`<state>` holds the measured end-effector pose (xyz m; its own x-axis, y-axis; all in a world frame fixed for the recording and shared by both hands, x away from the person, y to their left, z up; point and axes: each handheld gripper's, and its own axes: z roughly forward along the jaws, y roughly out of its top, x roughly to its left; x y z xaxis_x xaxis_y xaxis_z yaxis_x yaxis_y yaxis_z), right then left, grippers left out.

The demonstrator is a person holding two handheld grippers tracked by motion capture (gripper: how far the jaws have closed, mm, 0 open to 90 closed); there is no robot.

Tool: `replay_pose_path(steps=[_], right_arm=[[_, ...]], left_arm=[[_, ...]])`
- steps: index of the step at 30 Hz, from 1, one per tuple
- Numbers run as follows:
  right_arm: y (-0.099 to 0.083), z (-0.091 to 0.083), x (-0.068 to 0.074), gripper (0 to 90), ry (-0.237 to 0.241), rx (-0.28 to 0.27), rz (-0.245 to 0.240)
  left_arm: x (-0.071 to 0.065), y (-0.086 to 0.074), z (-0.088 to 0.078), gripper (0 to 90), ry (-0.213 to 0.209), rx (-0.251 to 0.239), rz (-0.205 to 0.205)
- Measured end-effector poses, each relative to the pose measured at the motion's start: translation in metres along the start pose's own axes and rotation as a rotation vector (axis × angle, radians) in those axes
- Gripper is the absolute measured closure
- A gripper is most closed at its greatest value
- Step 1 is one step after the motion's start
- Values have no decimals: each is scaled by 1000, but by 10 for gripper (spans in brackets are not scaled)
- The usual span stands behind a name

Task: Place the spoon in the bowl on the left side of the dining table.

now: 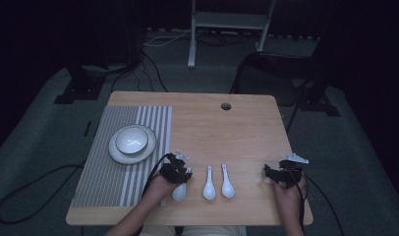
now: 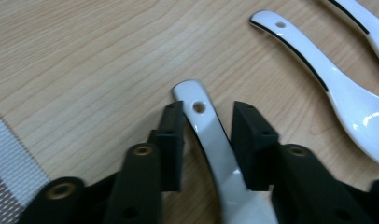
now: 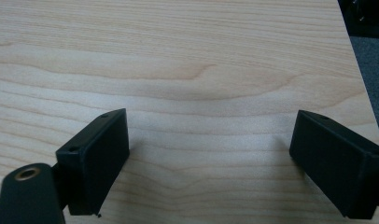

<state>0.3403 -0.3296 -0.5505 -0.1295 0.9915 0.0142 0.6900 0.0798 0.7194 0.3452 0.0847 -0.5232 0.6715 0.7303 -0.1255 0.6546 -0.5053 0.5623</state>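
Three white ceramic spoons lie side by side near the table's front edge. My left gripper (image 1: 184,173) (image 2: 207,140) is down over the leftmost spoon (image 1: 179,191) (image 2: 201,109). Its two black pads flank the spoon's handle just below the hanging hole, with a thin gap on each side, so it is open around the handle. The middle spoon (image 1: 209,185) (image 2: 318,70) and the right spoon (image 1: 227,184) (image 2: 365,21) lie untouched. My right gripper (image 1: 269,173) (image 3: 208,158) rests on bare wood at the front right, jaws wide open and empty.
A white bowl (image 1: 131,139) sits on a white plate (image 1: 117,154) on a grey striped placemat (image 1: 101,177) (image 2: 10,154) covering the table's left side. A cable hole (image 1: 226,106) is near the far edge. The table's right edge (image 3: 360,88) runs close to my right gripper.
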Motion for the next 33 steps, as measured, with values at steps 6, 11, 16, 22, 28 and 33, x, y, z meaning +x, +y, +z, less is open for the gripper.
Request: replay_pose_path(steps=[6, 11, 16, 22, 28, 33], right_arm=[[0, 0, 0, 112, 0, 0, 0], [0, 0, 0, 112, 0, 0, 0], [0, 0, 0, 112, 0, 0, 0], [0, 0, 0, 112, 0, 0, 0], [0, 0, 0, 112, 0, 0, 0], [0, 0, 0, 112, 0, 0, 0]], left_arm=[[0, 1, 0, 752, -11, 10, 6], [-3, 4, -2, 782, -36, 17, 16], [-4, 8, -9, 847, -107, 9, 15], [-6, 8, -9, 851, -116, 10, 34], [-8, 8, -20, 851, -122, -28, 37], [-8, 11, -34, 851, -108, -64, 51]])
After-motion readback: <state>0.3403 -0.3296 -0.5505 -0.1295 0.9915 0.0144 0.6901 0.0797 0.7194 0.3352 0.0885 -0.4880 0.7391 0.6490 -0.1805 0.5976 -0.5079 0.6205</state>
